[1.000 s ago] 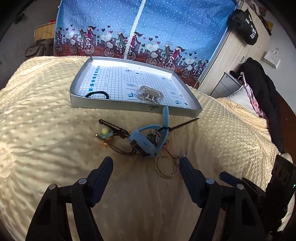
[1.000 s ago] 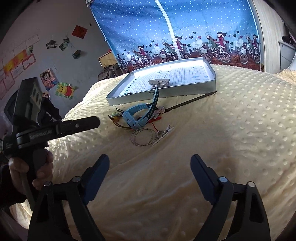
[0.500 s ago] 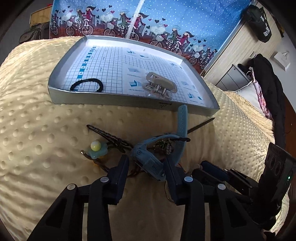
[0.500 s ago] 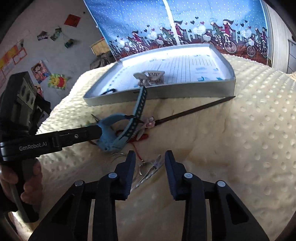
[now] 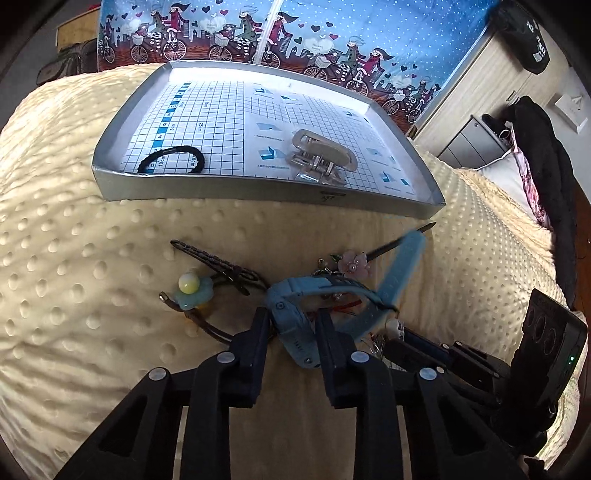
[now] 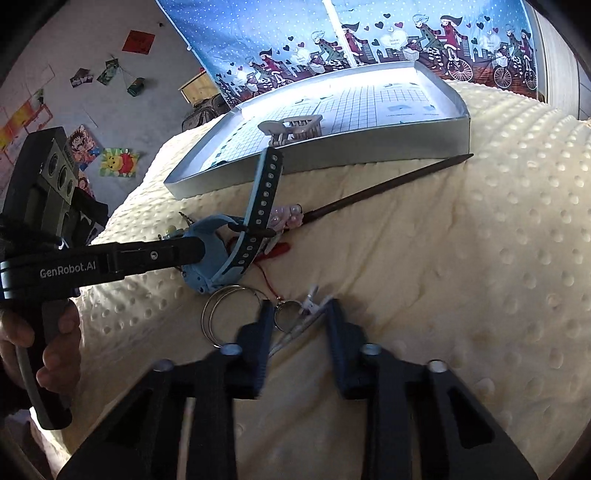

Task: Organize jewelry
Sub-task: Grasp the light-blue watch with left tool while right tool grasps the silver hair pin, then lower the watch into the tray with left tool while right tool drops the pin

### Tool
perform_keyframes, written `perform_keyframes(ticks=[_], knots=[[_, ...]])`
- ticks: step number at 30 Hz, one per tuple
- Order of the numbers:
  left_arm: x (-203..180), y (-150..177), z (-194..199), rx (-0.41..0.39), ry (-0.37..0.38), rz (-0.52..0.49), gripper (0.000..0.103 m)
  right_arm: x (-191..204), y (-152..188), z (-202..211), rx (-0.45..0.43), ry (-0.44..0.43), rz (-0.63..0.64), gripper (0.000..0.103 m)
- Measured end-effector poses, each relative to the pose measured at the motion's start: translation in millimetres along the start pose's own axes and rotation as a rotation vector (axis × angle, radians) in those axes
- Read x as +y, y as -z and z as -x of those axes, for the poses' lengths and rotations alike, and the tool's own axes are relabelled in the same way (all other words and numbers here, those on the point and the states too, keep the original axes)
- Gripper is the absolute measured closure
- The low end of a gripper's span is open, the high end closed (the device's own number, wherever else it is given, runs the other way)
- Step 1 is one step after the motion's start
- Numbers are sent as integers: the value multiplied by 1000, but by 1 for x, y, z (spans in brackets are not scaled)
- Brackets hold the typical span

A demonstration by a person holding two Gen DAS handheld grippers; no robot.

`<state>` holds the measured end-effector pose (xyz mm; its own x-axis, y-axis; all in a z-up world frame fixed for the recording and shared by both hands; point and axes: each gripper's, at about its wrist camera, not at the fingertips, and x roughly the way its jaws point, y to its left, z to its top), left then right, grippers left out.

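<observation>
Gripping blue watch [image 5: 295,325] in left tongs [image 5: 290,334], right tongs [image 6: 297,325] narrowed around clear clip [image 6: 303,319]

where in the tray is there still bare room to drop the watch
The tray floor is bare between the black hair tie and the metal claw clip, and across the whole far half. The near right corner beside the clip is tight.

Blue bicycle-print curtain [image 5: 295,33], perhaps backlit
</observation>
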<state>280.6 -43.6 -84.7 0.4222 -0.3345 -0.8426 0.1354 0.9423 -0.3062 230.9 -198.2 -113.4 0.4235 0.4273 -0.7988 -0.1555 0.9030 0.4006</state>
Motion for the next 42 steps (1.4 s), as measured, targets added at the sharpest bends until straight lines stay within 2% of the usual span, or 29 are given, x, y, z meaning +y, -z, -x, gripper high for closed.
perform_keyframes(ticks=[3,10,18,21,25,29,35,42], knots=[[-3,2,4,-5,-2,-22,84,-1,0,-1,-10,-21,-15,94],[-12,11,19,-46,-41,-105,86,4,-3,9,-89,-40,-6,96],[-3,6,56,-129,-46,-90,86,-3,-10,25,-196,-76,-21,96],[4,-3,71,-181,-55,-65,86,-4,-16,30,-235,-89,-18,96],[19,-25,78,-239,-30,-15,86,-6,-33,34,-283,-89,-13,96],[32,-52,65,-265,-27,46,86,-11,-66,26,-316,-62,-12,96],[54,-87,31,-259,24,160,86,-23,-111,-10,-292,-42,-74,96],[58,-100,-3,-226,-1,149,86,-26,-130,-43,-252,-4,-95,96]])
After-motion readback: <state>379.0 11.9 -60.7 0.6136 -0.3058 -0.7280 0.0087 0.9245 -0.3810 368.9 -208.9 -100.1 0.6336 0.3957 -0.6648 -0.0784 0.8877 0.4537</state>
